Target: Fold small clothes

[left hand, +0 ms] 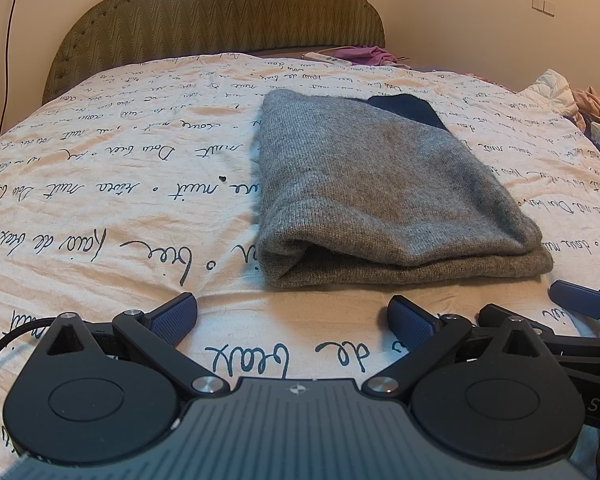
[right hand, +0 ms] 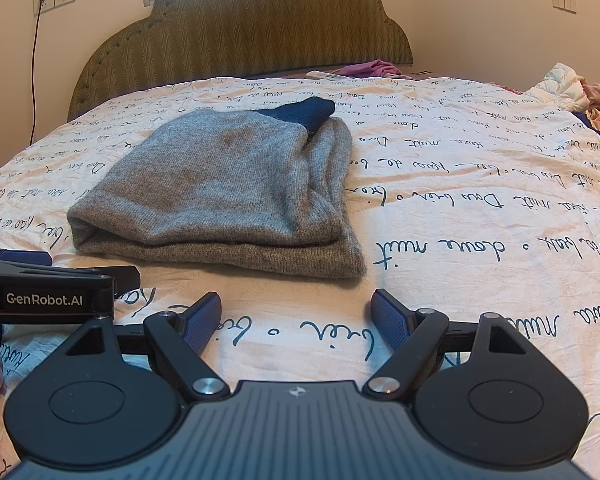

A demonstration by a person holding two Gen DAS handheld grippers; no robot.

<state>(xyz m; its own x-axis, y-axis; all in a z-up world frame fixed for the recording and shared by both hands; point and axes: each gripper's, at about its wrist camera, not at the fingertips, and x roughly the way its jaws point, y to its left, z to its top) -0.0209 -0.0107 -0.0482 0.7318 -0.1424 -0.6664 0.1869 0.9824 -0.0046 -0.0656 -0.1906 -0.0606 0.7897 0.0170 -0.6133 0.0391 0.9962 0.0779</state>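
Note:
A grey knitted garment (left hand: 380,184) lies folded into a thick rectangle on the bed, with a dark blue piece (left hand: 412,110) showing at its far end. In the right wrist view the same grey garment (right hand: 228,192) sits ahead and to the left, its blue piece (right hand: 306,114) at the back. My left gripper (left hand: 292,320) stands open just short of the fold's near edge, nothing between its blue pads. My right gripper (right hand: 296,320) is open too, beside the left one, clear of the cloth.
The bedspread (left hand: 100,184) is cream with dark handwriting print. A padded olive headboard (left hand: 228,12) stands behind. A white remote (left hand: 326,58) and pink cloth (left hand: 366,54) lie at the far edge. Loose clothes (right hand: 580,96) are piled at the right.

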